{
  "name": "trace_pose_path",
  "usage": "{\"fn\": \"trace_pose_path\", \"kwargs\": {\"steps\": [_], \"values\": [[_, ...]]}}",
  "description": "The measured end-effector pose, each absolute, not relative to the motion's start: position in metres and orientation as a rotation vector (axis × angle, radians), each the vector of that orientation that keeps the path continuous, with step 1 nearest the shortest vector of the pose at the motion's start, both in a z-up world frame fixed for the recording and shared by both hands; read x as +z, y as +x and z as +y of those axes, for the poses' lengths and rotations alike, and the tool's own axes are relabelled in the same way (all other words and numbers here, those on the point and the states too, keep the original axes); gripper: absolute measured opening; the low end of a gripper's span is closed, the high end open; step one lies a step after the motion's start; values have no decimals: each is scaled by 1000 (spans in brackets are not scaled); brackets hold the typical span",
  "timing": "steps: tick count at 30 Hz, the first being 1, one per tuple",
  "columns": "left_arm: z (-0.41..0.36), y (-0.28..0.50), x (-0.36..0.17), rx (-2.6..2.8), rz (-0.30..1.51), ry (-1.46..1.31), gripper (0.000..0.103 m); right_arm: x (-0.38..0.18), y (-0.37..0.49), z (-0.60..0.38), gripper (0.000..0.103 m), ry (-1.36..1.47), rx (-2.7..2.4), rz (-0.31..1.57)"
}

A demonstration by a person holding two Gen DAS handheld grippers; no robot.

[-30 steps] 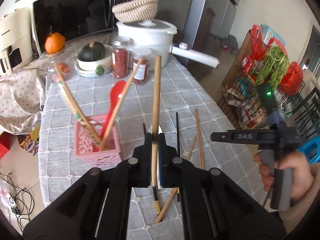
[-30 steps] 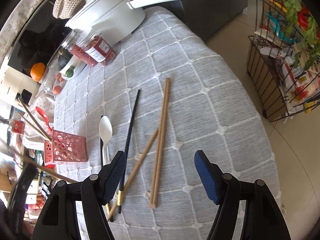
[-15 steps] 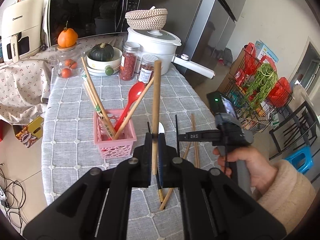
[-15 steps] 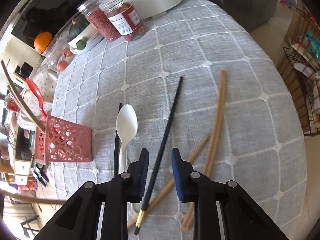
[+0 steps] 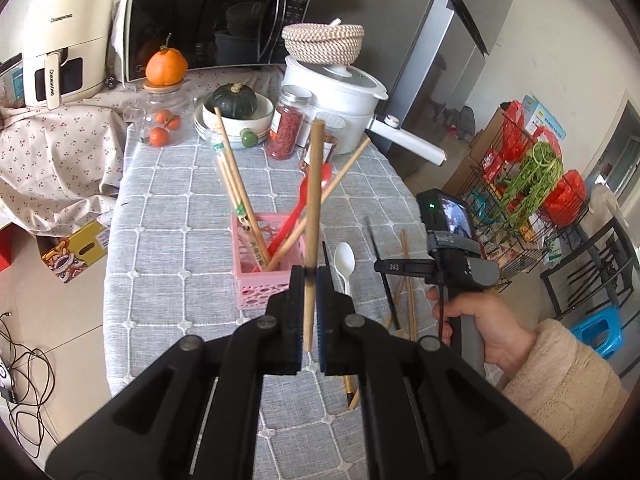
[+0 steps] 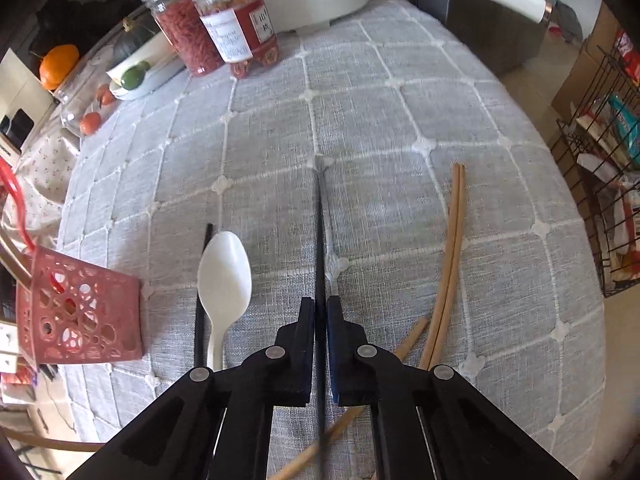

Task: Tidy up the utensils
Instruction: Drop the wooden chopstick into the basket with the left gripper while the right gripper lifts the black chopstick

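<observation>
Showing both grippers clamped: left gripper point(image 5: 307, 276) holds a wooden chopstick point(image 5: 313, 216) upright above the pink basket point(image 5: 260, 276); right gripper point(image 6: 318, 310) pinches a black chopstick point(image 6: 320, 240) lying on the tablecloth point(image 6: 400, 120), which may pivot or slip on lifting

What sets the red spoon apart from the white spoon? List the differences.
The red spoon stands tilted in the pink basket; the white spoon lies flat on the tablecloth. The red spoon is already sorted; the white spoon is not. Both look plastic.
</observation>
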State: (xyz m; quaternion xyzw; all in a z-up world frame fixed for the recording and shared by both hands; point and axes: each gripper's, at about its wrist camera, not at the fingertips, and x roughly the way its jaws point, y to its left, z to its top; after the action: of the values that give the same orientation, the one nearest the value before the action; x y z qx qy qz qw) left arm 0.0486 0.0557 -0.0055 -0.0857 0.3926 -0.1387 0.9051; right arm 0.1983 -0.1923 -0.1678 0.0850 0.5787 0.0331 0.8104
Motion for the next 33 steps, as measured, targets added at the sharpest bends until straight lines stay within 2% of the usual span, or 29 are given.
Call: {"fn": "trace_pose_path", "kwargs": {"steps": [9,18,23,33], "values": [[75,45,23,-264,678,-249,6,-94,163,-208,6,240,186,1034],[88,49,37,-210,537,-308,6,-50,128,-222,6,254,257,902],[82,64,25,-187,538,-297,6,-36,122,-229,6,276,271,864],[76,99,-10,-159,658,-341,6,-32,118,-230,6,286,288,848]]}}
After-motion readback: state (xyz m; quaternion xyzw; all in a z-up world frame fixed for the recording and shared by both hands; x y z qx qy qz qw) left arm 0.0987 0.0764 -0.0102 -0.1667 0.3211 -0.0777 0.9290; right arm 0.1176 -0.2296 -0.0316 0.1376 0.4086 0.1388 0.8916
